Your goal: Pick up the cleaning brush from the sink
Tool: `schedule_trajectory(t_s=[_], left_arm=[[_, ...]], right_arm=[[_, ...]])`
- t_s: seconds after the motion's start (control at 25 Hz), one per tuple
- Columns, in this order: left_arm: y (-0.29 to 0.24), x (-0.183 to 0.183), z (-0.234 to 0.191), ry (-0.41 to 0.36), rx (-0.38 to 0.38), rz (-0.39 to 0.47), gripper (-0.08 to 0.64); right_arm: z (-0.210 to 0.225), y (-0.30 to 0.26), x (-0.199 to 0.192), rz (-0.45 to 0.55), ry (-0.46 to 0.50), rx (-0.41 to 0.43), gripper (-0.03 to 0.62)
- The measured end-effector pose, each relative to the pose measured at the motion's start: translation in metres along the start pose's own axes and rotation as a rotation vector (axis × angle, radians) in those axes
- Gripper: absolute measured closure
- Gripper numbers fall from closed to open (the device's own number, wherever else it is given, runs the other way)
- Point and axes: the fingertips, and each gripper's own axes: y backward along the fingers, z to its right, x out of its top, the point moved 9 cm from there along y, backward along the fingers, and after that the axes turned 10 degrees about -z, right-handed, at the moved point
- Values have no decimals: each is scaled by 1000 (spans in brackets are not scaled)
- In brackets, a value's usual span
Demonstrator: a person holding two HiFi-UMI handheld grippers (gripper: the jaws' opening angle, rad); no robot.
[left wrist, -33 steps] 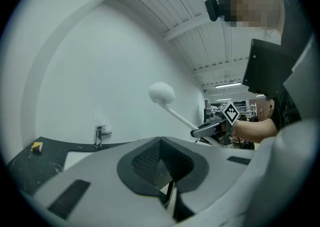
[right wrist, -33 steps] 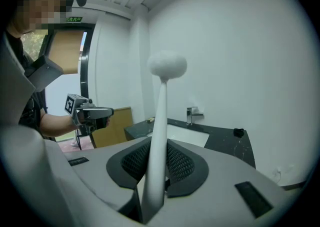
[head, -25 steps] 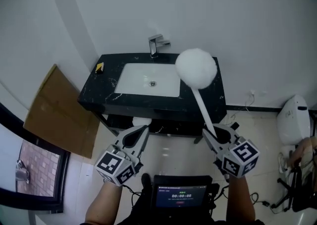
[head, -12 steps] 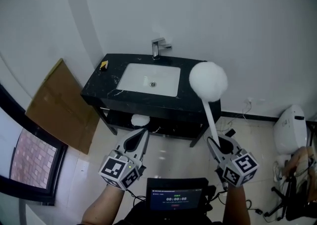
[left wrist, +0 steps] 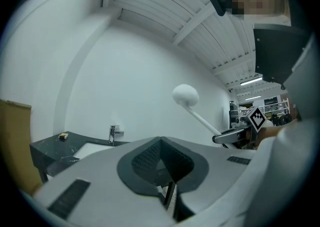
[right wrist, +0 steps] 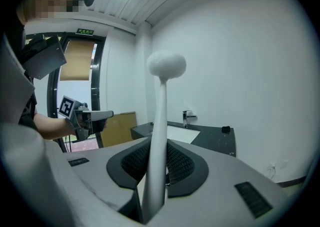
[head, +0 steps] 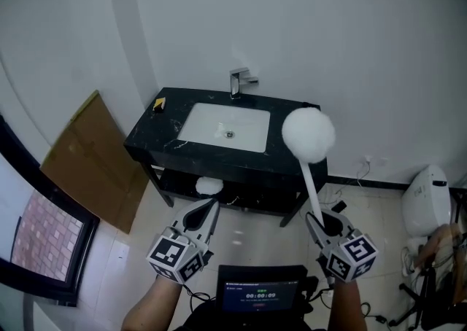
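The right gripper [head: 319, 220] pinches the cleaning brush [head: 309, 135] low on its handle, apparently to carry the white head upright and clear of the sink [head: 211, 131], while the left gripper [head: 206, 209], jaws together on nothing, idles alongside.

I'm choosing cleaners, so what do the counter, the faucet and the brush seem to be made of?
Counter: looks like polished black stone, perhaps marble, given the white veins and sheen.
Faucet: shiny metal, probably chromed, with bright reflections.
Brush: soft, fuzzy white head, fibre or foam unclear; smooth white handle, likely plastic.
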Motion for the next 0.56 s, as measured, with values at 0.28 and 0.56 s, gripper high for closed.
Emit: schedule_trajectory(t_s=[0.28,0.56], left_arm=[[8,-1,-6,-6,9,-11,552],[9,-1,-4,-4,9,8,552]], right_arm=[[1,-2,5,14,-20,-17,538],[0,-2,6,-2,4,-17,538]])
